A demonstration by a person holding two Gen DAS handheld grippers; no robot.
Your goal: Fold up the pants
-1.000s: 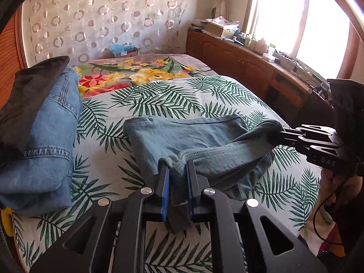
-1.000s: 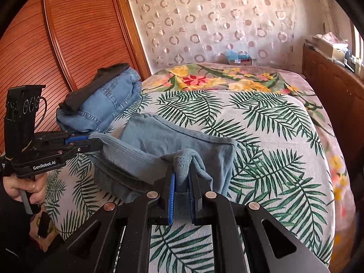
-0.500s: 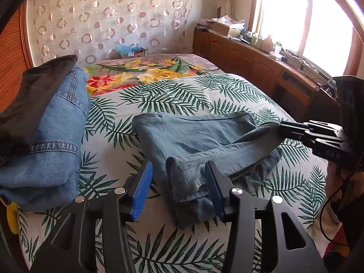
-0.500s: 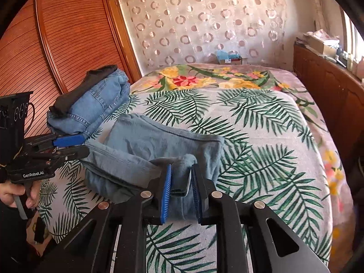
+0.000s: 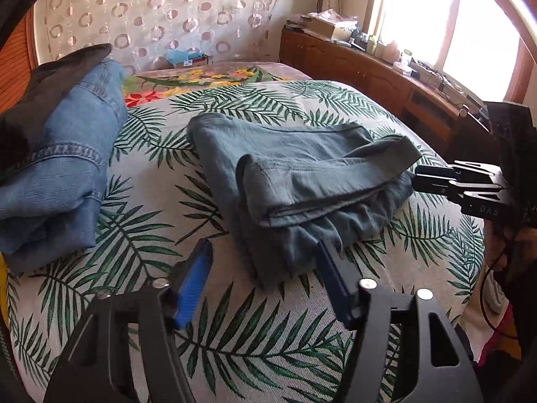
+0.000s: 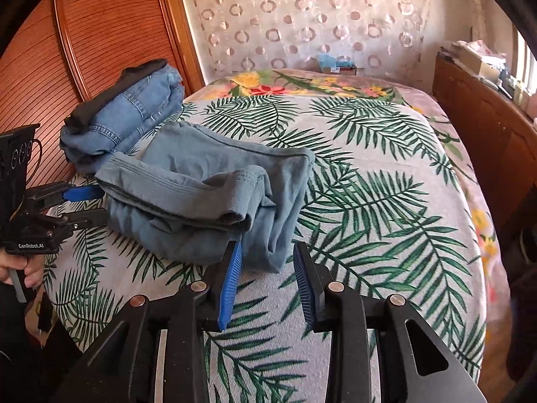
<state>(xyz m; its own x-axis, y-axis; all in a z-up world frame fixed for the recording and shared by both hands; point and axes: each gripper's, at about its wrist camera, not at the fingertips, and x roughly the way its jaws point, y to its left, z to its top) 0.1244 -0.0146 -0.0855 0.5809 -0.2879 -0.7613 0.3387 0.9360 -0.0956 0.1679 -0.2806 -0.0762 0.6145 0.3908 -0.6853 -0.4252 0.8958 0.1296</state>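
Grey-blue pants (image 5: 302, 181) lie folded in a loose bundle on the palm-leaf bedspread (image 5: 235, 329); they also show in the right wrist view (image 6: 208, 198). My left gripper (image 5: 261, 262) is open and empty, its jaws just short of the bundle's near corner. My right gripper (image 6: 266, 258) is open and empty, its jaws just short of the other corner. Each gripper shows in the other's view, the right (image 5: 433, 178) beside the bundle's right end, the left (image 6: 85, 203) beside its left end.
A stack of folded blue jeans with a dark garment on top (image 5: 57, 154) lies at the bed's left side (image 6: 127, 114). A wooden wardrobe (image 6: 84, 43) stands behind it. A wooden sideboard (image 5: 386, 80) with clutter runs under the window on the right.
Both grippers were shut on the pants' edge, then opened and let it drop onto the bundle. Both have pulled back a little from the pants.
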